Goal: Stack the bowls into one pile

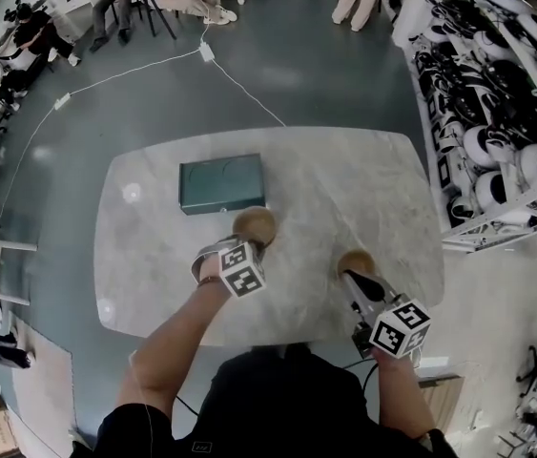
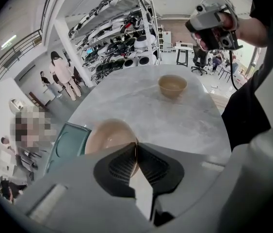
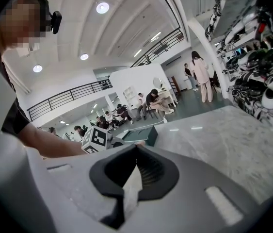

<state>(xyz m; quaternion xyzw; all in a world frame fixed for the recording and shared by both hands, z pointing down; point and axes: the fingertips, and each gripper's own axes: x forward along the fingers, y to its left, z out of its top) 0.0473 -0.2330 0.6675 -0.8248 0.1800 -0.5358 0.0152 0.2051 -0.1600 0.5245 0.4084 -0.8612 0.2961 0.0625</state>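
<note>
Head view: two bowls (image 1: 254, 224) (image 1: 356, 261), one green box (image 1: 221, 183), one table (image 1: 344, 179).

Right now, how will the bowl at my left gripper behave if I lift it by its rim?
The bowl looks rigid and thin-walled, so it is probably light. Pinched at one rim point by the left gripper, it will likely hang tilted. Its glossy inside may slip between the pads.
</note>
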